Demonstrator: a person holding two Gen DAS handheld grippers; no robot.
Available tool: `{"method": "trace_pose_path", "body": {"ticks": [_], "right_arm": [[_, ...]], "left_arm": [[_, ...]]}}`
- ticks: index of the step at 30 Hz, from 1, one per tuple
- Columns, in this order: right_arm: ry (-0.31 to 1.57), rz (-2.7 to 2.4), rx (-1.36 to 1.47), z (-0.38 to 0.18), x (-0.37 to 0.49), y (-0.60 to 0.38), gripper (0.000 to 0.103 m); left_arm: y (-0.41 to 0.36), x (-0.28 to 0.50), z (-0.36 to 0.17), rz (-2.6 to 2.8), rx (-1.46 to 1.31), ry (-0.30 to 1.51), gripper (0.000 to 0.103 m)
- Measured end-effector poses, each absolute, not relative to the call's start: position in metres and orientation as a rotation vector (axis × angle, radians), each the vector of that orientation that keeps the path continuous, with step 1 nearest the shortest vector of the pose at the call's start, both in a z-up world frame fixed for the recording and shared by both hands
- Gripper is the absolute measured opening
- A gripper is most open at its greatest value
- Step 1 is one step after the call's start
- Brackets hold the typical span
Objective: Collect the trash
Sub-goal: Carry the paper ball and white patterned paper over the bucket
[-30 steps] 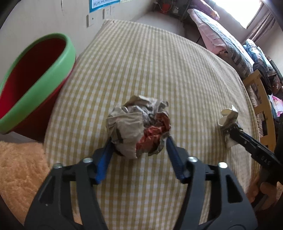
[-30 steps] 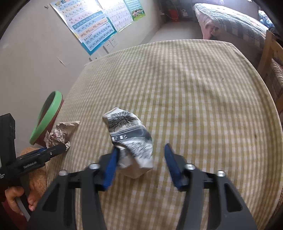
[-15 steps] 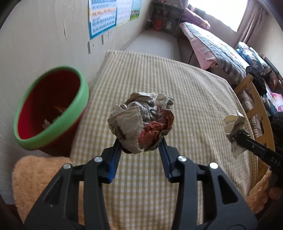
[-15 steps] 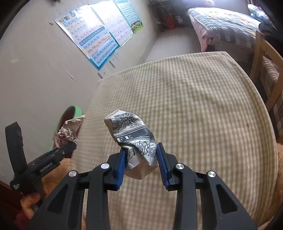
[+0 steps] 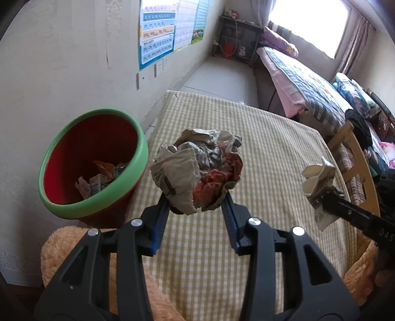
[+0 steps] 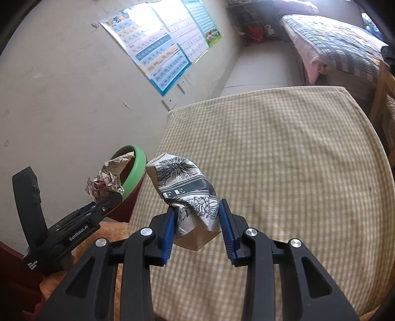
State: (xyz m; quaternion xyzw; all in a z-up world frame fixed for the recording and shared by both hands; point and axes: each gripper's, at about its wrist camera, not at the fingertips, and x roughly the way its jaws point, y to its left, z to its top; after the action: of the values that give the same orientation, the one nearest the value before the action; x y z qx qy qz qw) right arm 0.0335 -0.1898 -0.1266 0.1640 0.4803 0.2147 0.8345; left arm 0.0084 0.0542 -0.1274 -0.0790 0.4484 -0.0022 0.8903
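I am lifting both catches off the checked table: left gripper [image 5: 195,210] clamping the crumpled paper ball [image 5: 197,170], right gripper [image 6: 196,222] pinching the crushed cup [image 6: 187,192], now nearing the bin [image 5: 93,163] beside the table's left edge.

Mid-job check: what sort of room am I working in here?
Most likely a home bedroom: a quilted bed under the window, learning charts on the wall, and a gingham-covered table.

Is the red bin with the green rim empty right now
No, the left wrist view shows scraps of trash lying at the bottom of the bin.
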Motion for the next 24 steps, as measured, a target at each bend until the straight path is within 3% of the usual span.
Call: {"method": "trace_pose_path", "body": {"ticks": [24], "right_arm": [[1.018,0.606,0.250,-0.110,0.065,-0.097,0.033]], "left_arm": [[0.141,0.008,-0.120,0.167,-0.241,0.884,0.040]]}}
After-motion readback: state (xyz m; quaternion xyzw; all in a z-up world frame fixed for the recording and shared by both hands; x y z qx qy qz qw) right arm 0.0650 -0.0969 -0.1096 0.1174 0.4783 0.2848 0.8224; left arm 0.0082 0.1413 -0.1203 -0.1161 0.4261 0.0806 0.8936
